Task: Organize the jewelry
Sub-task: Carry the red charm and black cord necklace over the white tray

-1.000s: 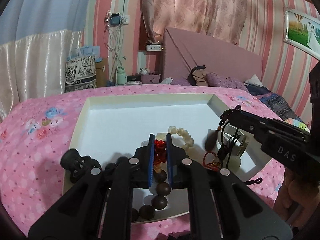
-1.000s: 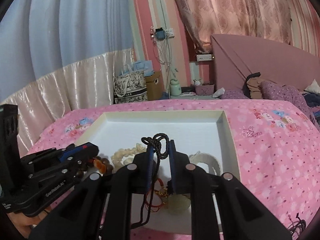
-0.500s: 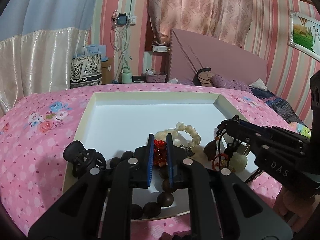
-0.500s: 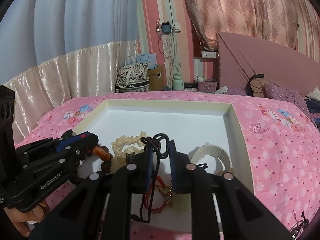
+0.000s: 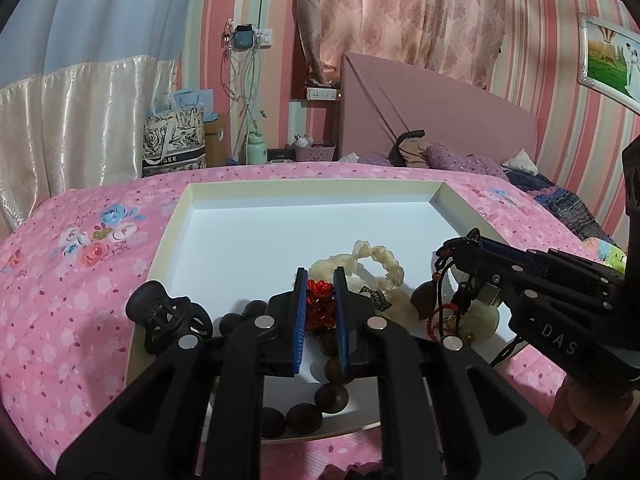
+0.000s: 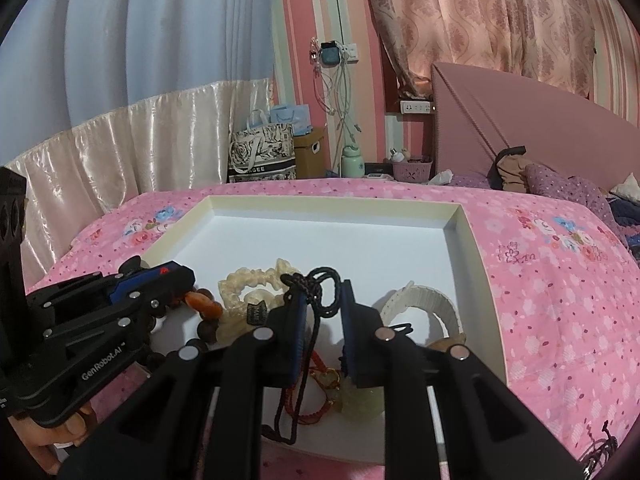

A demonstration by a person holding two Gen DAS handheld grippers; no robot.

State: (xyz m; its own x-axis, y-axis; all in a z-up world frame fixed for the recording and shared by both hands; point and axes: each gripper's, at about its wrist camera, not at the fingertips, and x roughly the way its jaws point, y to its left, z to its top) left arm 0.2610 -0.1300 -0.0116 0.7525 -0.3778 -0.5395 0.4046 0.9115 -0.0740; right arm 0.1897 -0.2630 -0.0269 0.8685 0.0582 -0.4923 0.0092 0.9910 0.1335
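A shallow white tray [image 5: 308, 186] lies on the pink bedspread and holds the jewelry. My left gripper [image 5: 318, 276] is shut on the red knot [image 5: 320, 304] of a dark wooden bead bracelet [image 5: 332, 396] at the tray's near edge. My right gripper [image 6: 322, 296] has its jaws opening, with the knot of a black cord [image 6: 316, 284] still caught between the tips. The cord hangs down to a pale jade pendant [image 6: 364, 402] resting on the tray. A cream bead bracelet [image 5: 384, 264] lies between the two grippers.
A black hair claw [image 5: 168, 316] sits on the tray's left rim. A white woven band [image 6: 432, 304] lies by the right wall [image 6: 476, 264]. A brown pendant [image 5: 424, 298] and red cord sit beside the jade. The tray's far half is bare white floor.
The right gripper's jaws stand slightly wider around the black cord. Both grippers have shifted very little; the left keeps its hold on the red knot.
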